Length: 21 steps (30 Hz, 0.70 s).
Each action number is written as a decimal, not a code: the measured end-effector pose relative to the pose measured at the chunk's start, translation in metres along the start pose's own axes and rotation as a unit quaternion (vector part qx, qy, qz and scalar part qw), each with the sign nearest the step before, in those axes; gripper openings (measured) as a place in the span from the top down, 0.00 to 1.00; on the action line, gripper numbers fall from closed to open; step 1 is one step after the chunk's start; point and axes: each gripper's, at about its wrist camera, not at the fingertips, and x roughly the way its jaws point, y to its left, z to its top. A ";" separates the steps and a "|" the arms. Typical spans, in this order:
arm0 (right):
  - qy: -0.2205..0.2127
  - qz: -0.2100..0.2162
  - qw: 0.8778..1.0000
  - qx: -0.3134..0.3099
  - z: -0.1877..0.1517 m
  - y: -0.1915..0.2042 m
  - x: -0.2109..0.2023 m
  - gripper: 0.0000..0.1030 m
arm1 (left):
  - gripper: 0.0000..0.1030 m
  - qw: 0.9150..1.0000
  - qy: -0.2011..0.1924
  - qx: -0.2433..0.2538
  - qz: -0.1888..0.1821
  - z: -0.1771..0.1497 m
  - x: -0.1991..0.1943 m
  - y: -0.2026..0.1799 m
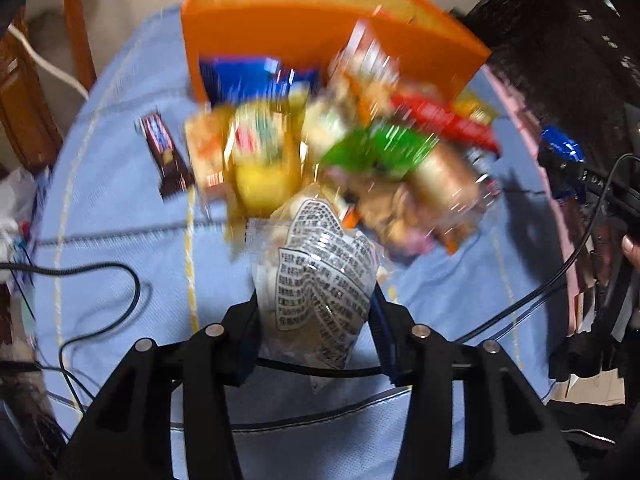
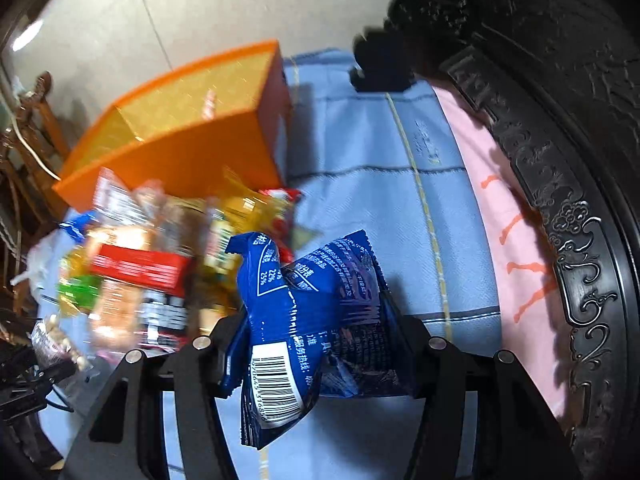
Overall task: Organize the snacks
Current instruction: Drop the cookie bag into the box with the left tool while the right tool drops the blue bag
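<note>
Snacks (image 1: 320, 132) lie in a loose heap on the blue cloth (image 1: 120, 208) that covers the table, just in front of the orange box (image 1: 280, 36), which stands toward the far edge.

Left wrist view: the left gripper (image 1: 316, 312) pinches a clear packet (image 1: 320, 272) with black print on it, one finger on each side, and holds it above the cloth on the near side of the heap. A brown candy bar (image 1: 164, 156) lies apart from the heap, toward the left edge. Black cables (image 1: 100, 272) trail over the cloth. The heap is blurred, so single packets in it are hard to tell apart.

Right wrist view: the right gripper (image 2: 316, 340) pinches a blue packet (image 2: 304, 320) with a barcode label; the packet is crumpled between the fingers and hangs clear of the cloth. The box appears open at the top, with its near wall touching the heap. A pink cloth (image 2: 500, 220) runs along the right edge of the table beside dark carved furniture (image 2: 560, 240).

Step in hand, as judged: both packets are picked and lifted; neither is in the box yet. The next move calls for carrying each packet over the near wall of the box, lowering it inside, and only then spreading the fingers. Bring the two tools in one after the other so that they do not collide above the opening.
</note>
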 end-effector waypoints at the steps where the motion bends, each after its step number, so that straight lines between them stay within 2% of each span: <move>1: -0.004 0.009 1.000 -0.001 0.001 0.005 -0.006 0.43 | 0.55 1.000 -0.012 0.006 0.002 0.001 -0.008 -0.002; 10: -0.036 0.072 0.996 -0.045 0.026 0.064 -0.033 0.43 | 0.55 0.998 -0.056 0.007 -0.009 0.043 -0.042 0.001; 17: -0.061 0.103 0.991 -0.061 0.065 0.098 -0.029 0.43 | 0.55 0.994 -0.107 0.005 0.006 0.110 -0.060 0.004; 21: -0.077 0.098 0.990 -0.060 0.097 0.109 -0.016 0.42 | 0.54 0.993 -0.118 -0.005 0.016 0.167 -0.053 0.008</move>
